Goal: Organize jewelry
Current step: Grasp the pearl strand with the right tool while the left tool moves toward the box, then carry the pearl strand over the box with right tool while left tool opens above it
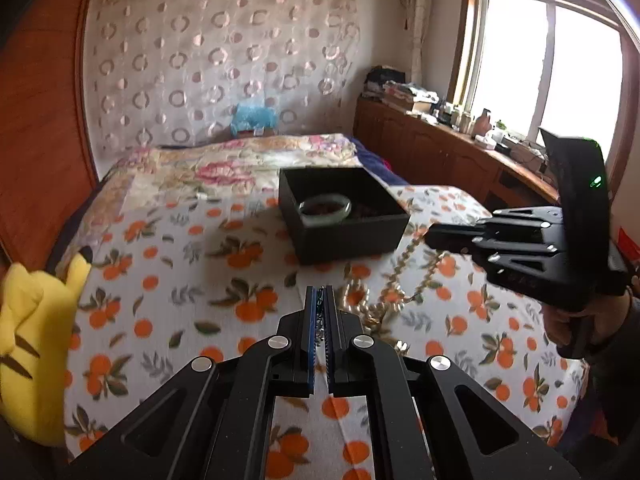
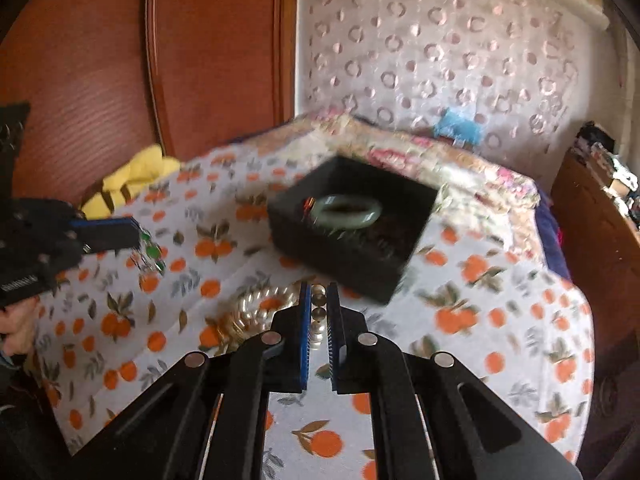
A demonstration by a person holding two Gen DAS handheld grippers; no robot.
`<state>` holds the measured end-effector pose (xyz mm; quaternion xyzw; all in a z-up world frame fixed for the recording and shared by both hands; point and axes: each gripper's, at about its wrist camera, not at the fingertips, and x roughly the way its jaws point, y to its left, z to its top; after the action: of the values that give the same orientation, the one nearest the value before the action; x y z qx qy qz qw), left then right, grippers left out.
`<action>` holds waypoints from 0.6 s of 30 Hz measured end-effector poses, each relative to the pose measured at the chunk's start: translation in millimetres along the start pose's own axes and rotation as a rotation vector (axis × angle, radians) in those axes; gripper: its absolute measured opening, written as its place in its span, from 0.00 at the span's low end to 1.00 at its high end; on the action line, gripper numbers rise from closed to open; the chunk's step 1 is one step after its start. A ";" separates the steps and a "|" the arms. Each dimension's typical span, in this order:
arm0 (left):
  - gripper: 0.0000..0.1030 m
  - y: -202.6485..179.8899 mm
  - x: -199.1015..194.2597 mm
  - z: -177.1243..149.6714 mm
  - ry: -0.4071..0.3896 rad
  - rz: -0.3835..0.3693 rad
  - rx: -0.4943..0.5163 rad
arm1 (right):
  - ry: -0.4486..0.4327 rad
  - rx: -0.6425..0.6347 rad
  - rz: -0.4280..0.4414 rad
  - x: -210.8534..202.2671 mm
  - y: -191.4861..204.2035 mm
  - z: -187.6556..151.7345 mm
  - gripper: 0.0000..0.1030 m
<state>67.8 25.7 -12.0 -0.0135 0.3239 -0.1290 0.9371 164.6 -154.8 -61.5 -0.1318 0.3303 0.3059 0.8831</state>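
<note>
A black open box (image 1: 344,216) (image 2: 348,228) stands on the orange-print bedspread and holds a pale green bangle (image 1: 325,209) (image 2: 347,211) and dark beads. My left gripper (image 1: 320,300) (image 2: 138,236) is shut on a green-stone silver chain piece (image 2: 151,254) that dangles from its tips. My right gripper (image 2: 319,300) (image 1: 430,238) is shut on a pearl necklace (image 2: 319,314), lifted beside the box. The pearl and gold chain (image 1: 384,296) (image 2: 248,312) trails onto the bedspread.
A yellow plush toy (image 1: 32,344) (image 2: 132,180) lies at the bed's left edge. A floral quilt (image 1: 240,164) and a blue item (image 1: 256,118) lie behind the box. A wooden cabinet (image 1: 440,148) with clutter runs under the window at right.
</note>
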 end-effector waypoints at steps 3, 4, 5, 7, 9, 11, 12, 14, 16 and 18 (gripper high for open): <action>0.03 -5.1 -1.2 13.4 -0.025 -0.006 0.018 | -0.037 0.005 -0.016 -16.9 -7.3 12.1 0.08; 0.03 -6.6 -1.2 16.9 -0.031 -0.007 0.024 | -0.049 0.008 -0.019 -21.9 -10.0 15.2 0.08; 0.03 -7.4 -1.0 19.6 -0.035 -0.009 0.028 | -0.063 0.012 -0.023 -27.5 -13.2 20.0 0.08; 0.03 -10.1 -0.4 25.8 -0.044 -0.013 0.036 | -0.080 0.018 -0.030 -34.2 -17.6 25.5 0.08; 0.03 -13.1 -0.6 29.8 -0.050 -0.015 0.045 | -0.099 0.023 -0.035 -41.7 -22.0 32.3 0.08; 0.03 -15.0 0.3 33.4 -0.055 -0.019 0.051 | -0.115 0.022 -0.037 -48.2 -24.2 37.8 0.08; 0.03 -15.1 0.2 34.1 -0.056 -0.020 0.052 | -0.122 0.020 -0.038 -51.3 -24.6 40.6 0.08; 0.03 -16.9 1.1 37.5 -0.059 -0.021 0.056 | -0.137 0.014 -0.042 -57.7 -25.8 46.9 0.08; 0.03 -18.0 2.3 41.3 -0.061 -0.021 0.059 | -0.150 0.009 -0.045 -62.9 -27.7 52.5 0.08; 0.03 -18.3 2.8 46.3 -0.066 -0.020 0.060 | -0.159 0.011 -0.043 -66.0 -29.3 57.2 0.08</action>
<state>93.9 4.6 24.9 0.0072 0.2888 -0.1477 0.9459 172.6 -182.6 25.9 -0.1094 0.2578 0.2946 0.9137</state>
